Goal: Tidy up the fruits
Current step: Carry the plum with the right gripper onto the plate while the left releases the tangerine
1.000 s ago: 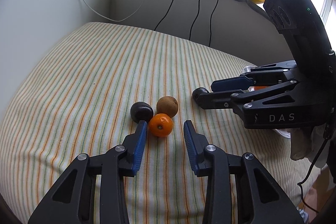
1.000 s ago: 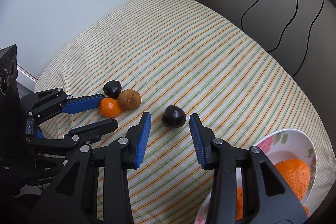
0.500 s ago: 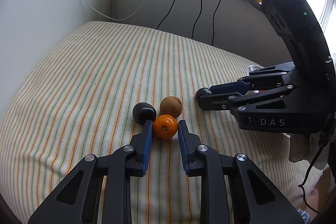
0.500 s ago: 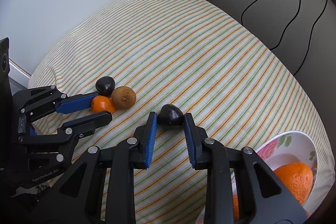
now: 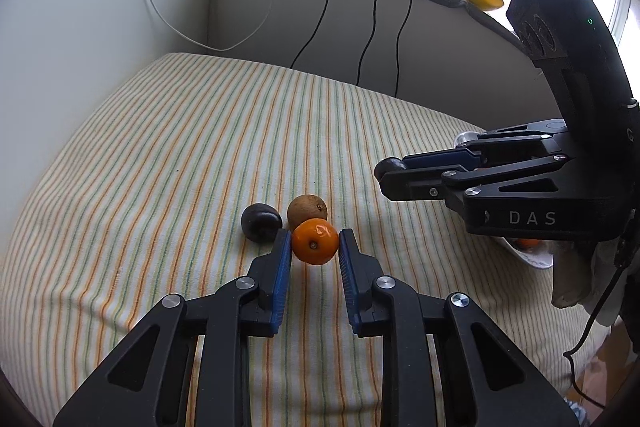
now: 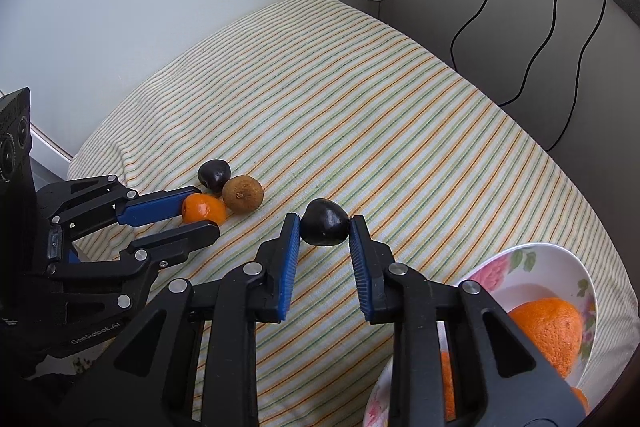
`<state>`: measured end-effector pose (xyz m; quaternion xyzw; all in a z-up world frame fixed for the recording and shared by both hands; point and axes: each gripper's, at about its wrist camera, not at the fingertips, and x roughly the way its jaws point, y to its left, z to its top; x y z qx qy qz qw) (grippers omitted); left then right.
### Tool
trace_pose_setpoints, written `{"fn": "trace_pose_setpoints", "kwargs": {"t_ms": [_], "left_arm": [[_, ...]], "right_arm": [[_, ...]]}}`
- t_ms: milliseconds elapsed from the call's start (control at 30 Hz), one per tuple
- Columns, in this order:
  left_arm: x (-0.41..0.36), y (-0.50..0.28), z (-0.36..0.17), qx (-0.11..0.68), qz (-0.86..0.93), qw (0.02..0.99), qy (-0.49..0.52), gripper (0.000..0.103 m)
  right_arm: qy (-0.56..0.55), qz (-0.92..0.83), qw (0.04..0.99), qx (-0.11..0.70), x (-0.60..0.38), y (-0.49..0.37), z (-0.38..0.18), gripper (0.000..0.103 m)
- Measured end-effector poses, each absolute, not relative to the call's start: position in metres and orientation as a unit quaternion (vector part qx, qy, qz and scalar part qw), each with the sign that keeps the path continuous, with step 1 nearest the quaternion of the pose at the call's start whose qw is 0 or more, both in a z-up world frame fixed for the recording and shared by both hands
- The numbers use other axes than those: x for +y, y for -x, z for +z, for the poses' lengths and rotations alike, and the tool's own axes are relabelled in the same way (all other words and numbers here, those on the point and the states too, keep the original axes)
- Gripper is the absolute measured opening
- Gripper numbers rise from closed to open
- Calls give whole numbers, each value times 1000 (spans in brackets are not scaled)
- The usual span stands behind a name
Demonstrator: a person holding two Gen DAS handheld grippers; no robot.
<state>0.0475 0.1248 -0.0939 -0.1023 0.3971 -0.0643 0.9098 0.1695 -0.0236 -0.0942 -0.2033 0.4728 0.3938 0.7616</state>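
Note:
My left gripper (image 5: 314,241) is shut on a small orange mandarin (image 5: 314,241), its blue pads pressing both sides; the same mandarin (image 6: 203,209) shows in the right wrist view. Just behind it on the striped cloth lie a brown kiwi (image 5: 307,210) and a dark plum (image 5: 261,221). My right gripper (image 6: 325,223) is shut on a second dark plum (image 6: 324,222), held at the fingertips just above the cloth. In the left wrist view the right gripper (image 5: 390,173) comes in from the right with that plum at its tip.
A white flowered bowl (image 6: 560,263) holding a large orange (image 6: 548,327) stands at the lower right, close to the right gripper. The striped cloth (image 5: 180,155) covers the table. Walls and hanging black cables (image 6: 532,59) close off the back.
Both grippers went from open around their fruit to shut on it: the left on the mandarin, the right on the dark plum. The right gripper with its plum has shifted slightly.

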Motion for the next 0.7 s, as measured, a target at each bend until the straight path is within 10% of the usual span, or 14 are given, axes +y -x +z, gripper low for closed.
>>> {"fn": "trace_pose_setpoints", "kwargs": {"t_ms": [700], "left_arm": [[67,-43,-67,375,-122,915,81,22]], "right_arm": [[146,369,807,437,-118,-171,-39,26]]}}
